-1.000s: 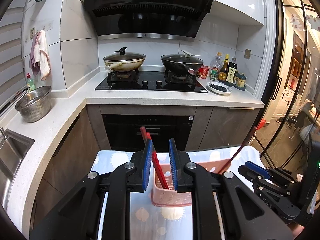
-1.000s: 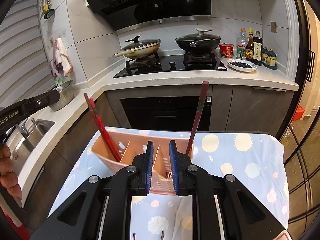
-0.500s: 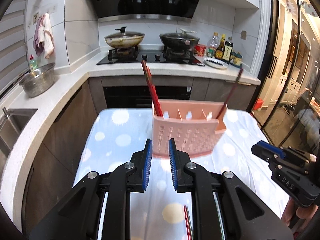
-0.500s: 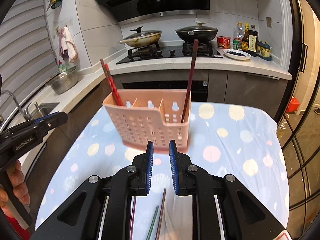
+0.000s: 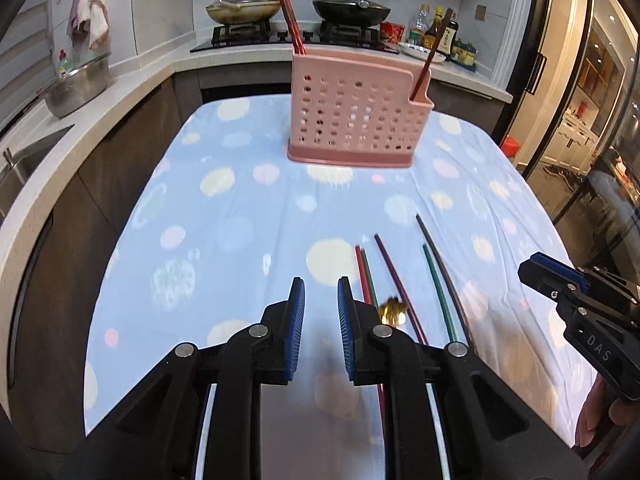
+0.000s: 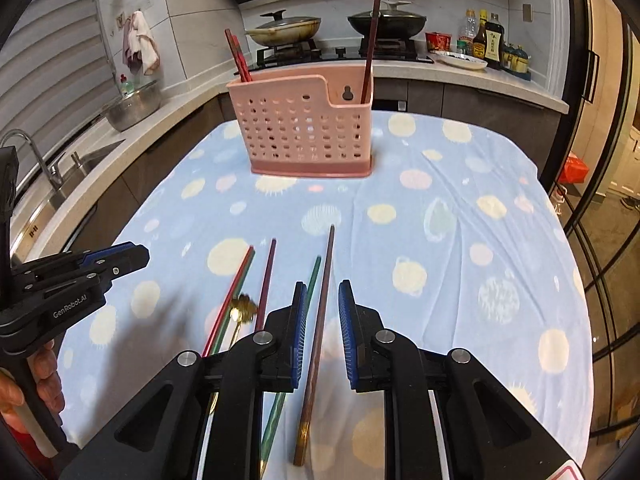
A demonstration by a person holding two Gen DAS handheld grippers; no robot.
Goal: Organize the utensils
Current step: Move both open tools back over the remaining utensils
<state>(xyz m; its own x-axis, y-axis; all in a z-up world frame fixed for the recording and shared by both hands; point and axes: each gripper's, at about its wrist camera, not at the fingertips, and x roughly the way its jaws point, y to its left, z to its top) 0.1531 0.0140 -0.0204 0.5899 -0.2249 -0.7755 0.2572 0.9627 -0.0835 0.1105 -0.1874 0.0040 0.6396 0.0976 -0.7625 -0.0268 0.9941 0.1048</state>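
We see both grippers over the near edge of the counter (image 6: pixel 460 184), which is draped in a pale blue cloth with pastel spots. The left gripper (image 5: pixel 321 300) has its fingers parted by a narrow gap with nothing between them; it hangs above bare cloth just left of the loose sticks. The right gripper (image 6: pixel 322 304) shows the same narrow gap, and the long brown chopstick (image 6: pixel 322 296) appears in that gap, but it looks to lie on the cloth below, unheld.

The pink perforated plastic utensil holder (image 6: pixel 304 128) stands upright toward the far edge, well apart from the loose pieces.

We judge the main risk to be the crowding. The loose sticks lie near one another, and the red chopstick (image 6: pixel 230 300) and the green one beside it (image 6: pixel 236 304) look to touch along their length, so closing fingers may catch two at once or flick a neighbour off the near edge. The narrow gap also leaves little room for aiming. The small gold spoon (image 6: pixel 244 308) lies among them and could be dragged along.

Counted: five loose sticks on the cloth, namely red, green, purple chopstick (image 6: pixel 267 276), second green chopstick (image 6: pixel 314 276) and brown. One gold spoon. One holder, with two red sticks (image 6: pixel 239 58) at its left end and one dark red stick (image 6: pixel 370 48) at its right.
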